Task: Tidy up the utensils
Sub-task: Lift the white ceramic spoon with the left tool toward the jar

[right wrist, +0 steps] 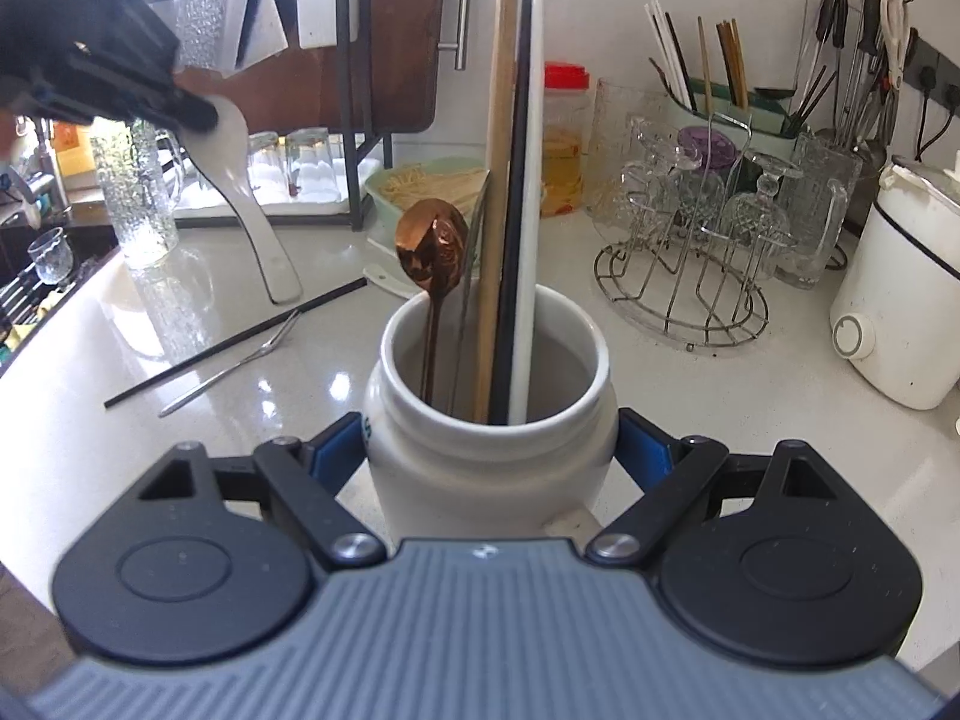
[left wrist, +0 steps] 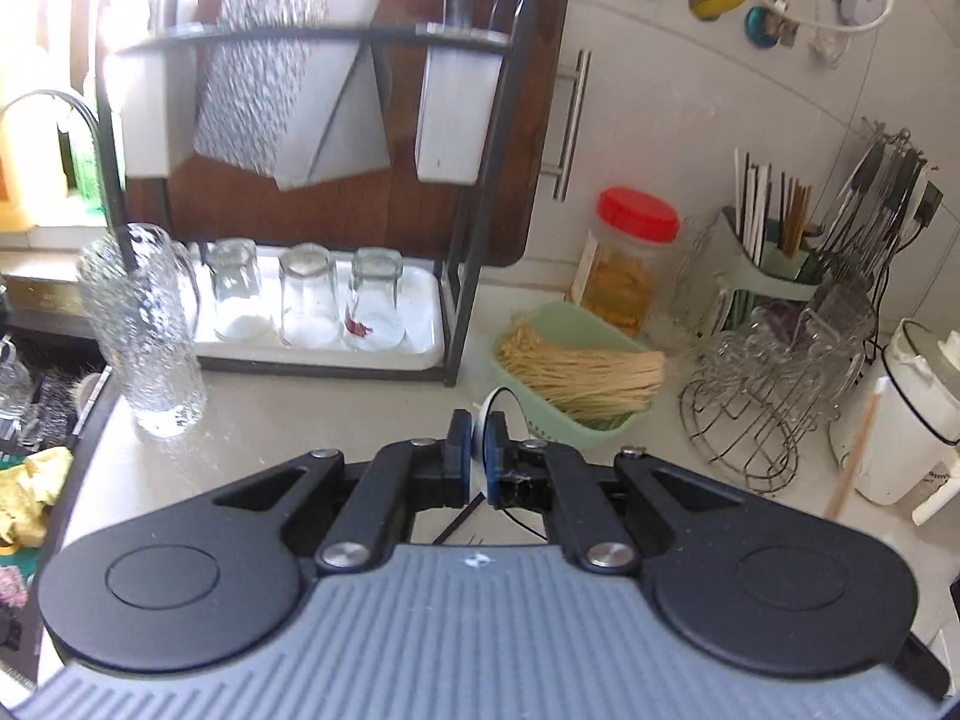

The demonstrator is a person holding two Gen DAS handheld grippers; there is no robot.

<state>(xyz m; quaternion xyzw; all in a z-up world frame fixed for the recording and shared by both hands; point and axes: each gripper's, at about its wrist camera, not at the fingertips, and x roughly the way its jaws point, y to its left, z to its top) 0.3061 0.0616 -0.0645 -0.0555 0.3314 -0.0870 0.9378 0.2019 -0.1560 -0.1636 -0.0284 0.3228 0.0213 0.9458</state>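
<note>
My right gripper (right wrist: 492, 450) is shut on a white ceramic jar (right wrist: 489, 468), one blue pad on each side of it. In the jar stand a copper spoon (right wrist: 432, 246), a wooden chopstick (right wrist: 501, 180), a black chopstick (right wrist: 519, 210) and a white chopstick (right wrist: 534, 180). My left gripper (left wrist: 477, 426) (right wrist: 198, 111) is shut on the bowl end of a white spoon (right wrist: 240, 180), whose handle hangs down toward the counter. A black chopstick (right wrist: 234, 348) and a small fork (right wrist: 234, 363) lie on the counter left of the jar.
A textured glass pitcher (left wrist: 144, 330) stands by the sink edge at left. Behind it a black rack (left wrist: 456, 276) holds upturned glasses. A green basket of noodles (left wrist: 576, 372), a wire glass stand (right wrist: 690, 240) and a white appliance (right wrist: 900, 288) stand to the right.
</note>
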